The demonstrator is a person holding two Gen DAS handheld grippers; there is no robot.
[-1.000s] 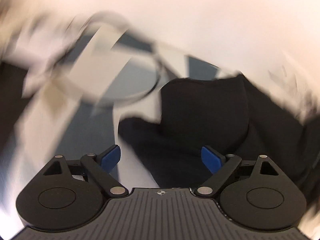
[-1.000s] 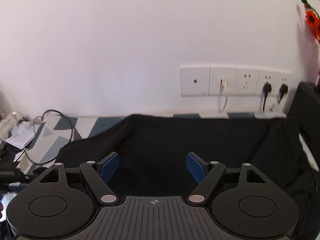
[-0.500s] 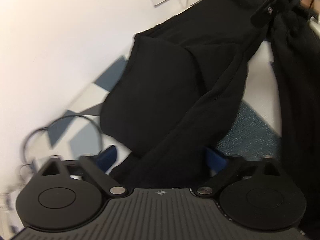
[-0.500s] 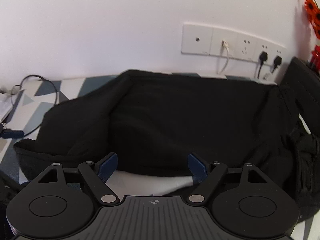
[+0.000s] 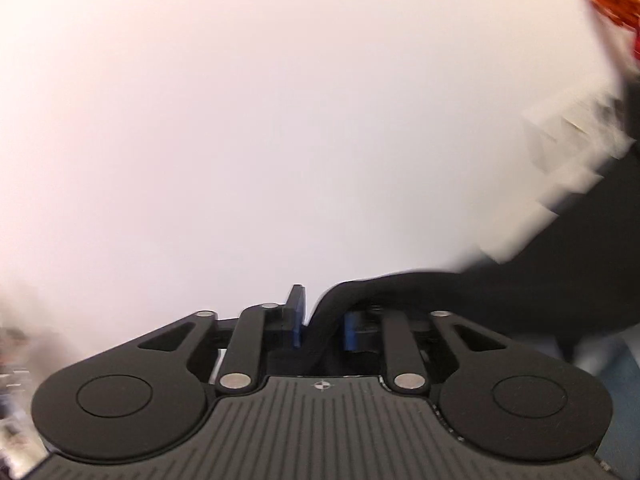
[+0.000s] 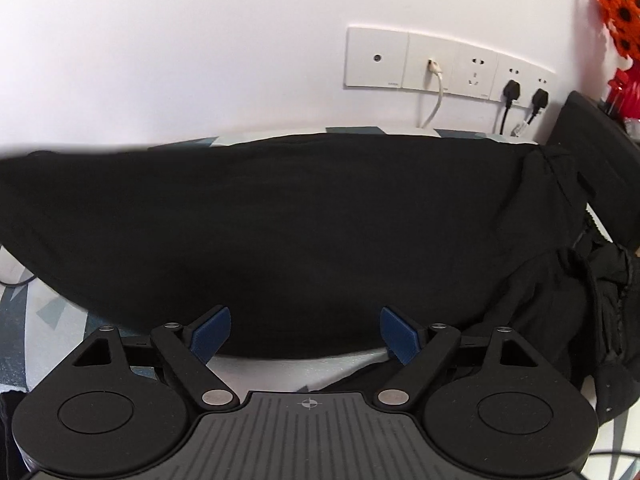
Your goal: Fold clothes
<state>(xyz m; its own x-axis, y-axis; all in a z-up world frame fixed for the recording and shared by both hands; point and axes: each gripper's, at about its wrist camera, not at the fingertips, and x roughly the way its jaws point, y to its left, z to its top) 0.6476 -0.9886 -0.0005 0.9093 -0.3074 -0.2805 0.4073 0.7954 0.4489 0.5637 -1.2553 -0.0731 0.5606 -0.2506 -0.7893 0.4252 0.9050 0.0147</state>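
Note:
A black garment (image 6: 304, 232) lies spread wide over the patterned table (image 6: 48, 312) in the right wrist view, reaching almost to the wall. My right gripper (image 6: 306, 332) hovers open just before its near edge, nothing between the blue pads (image 6: 210, 330). In the left wrist view my left gripper (image 5: 322, 328) is shut on a fold of the black garment (image 5: 500, 288), which trails off to the right. That view points up at the white wall and is blurred.
A row of wall sockets (image 6: 448, 66) with a white cable and two black plugs sits behind the table. Orange artificial flowers (image 6: 618, 8) stand at the far right above a black object (image 6: 600, 152). More crumpled black cloth (image 6: 600, 308) lies at the right.
My left gripper has closed on the garment and swung up toward the wall, lifting the cloth. The right gripper has come lower and closer to the garment's near edge, staying open.

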